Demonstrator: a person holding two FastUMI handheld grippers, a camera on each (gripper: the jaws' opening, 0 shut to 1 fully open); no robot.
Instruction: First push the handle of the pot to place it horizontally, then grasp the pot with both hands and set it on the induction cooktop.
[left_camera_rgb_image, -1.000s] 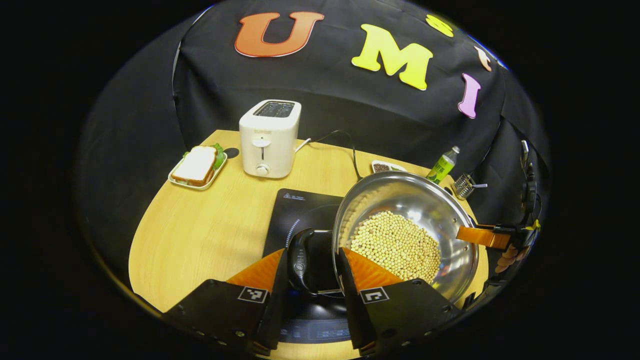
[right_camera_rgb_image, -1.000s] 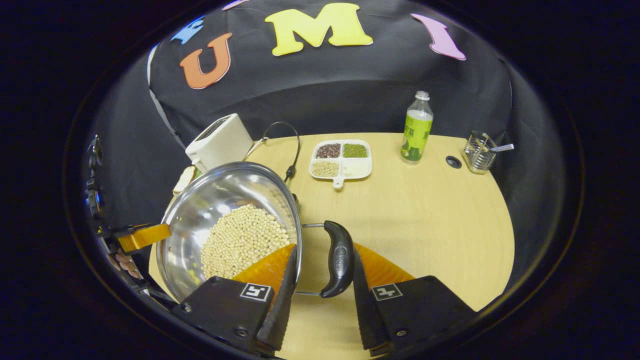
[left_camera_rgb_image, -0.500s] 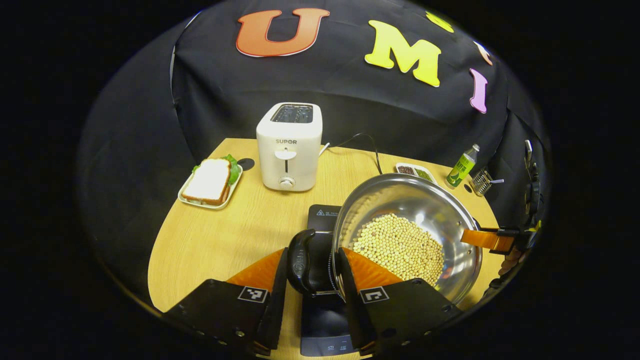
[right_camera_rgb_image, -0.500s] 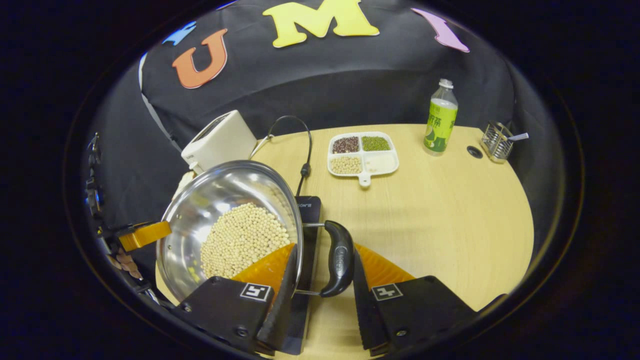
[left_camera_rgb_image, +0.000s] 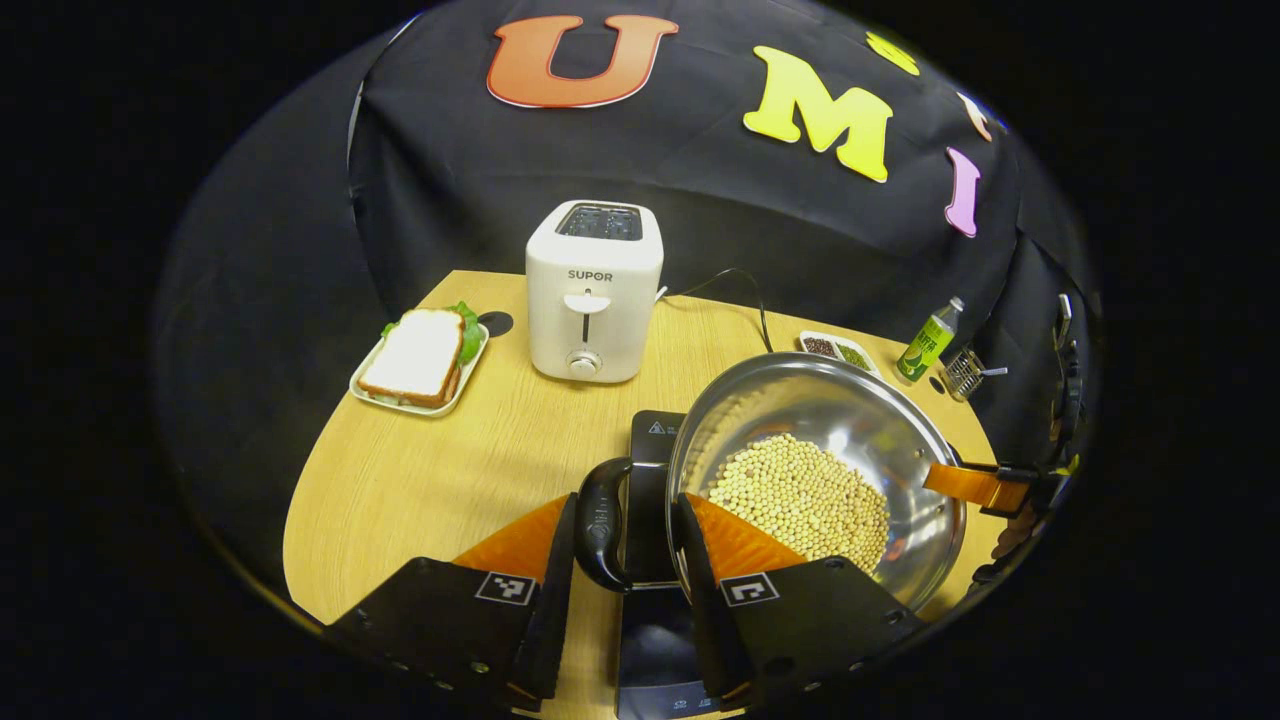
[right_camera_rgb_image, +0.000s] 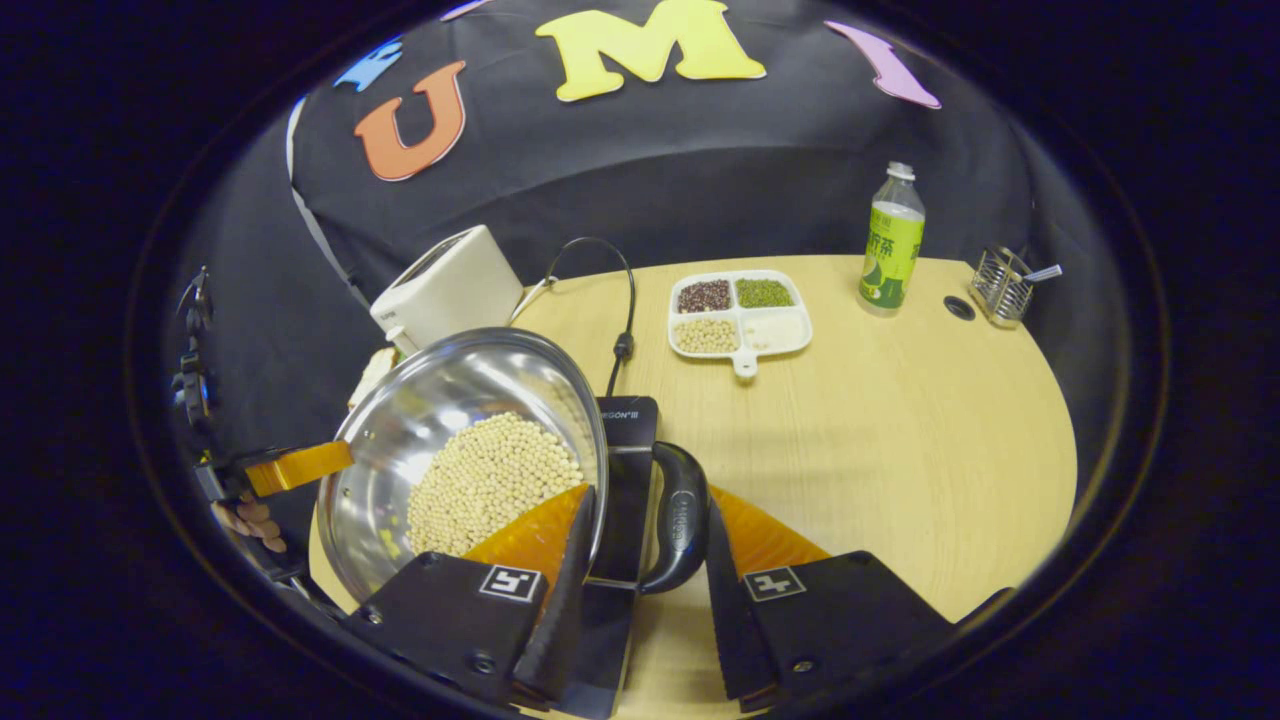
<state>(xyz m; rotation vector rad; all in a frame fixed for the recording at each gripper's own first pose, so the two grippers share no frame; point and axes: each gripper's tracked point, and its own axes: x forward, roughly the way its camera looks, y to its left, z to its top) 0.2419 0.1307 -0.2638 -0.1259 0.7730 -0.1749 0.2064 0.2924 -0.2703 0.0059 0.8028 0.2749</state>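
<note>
Each black side handle is pinched between fingers: the left gripper (left_camera_rgb_image: 622, 535) on one handle (left_camera_rgb_image: 598, 524), the right gripper (right_camera_rgb_image: 640, 540) on the other. The bean-laden steel pot (left_camera_rgb_image: 815, 470) is held over the cooktop (right_camera_rgb_image: 625, 470); it is judged heavy, rigid and slippery, best carried level by both handles.

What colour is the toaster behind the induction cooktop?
The boxy toaster is white or cream with a dark slot on top; the left gripper view shows it best.

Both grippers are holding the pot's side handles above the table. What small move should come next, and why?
Probably carry the pot a little further over the induction cooktop before lowering. The left gripper and right gripper each hold a black handle, and the cooktop lies under one side of the pot rather than centred beneath it.
</note>
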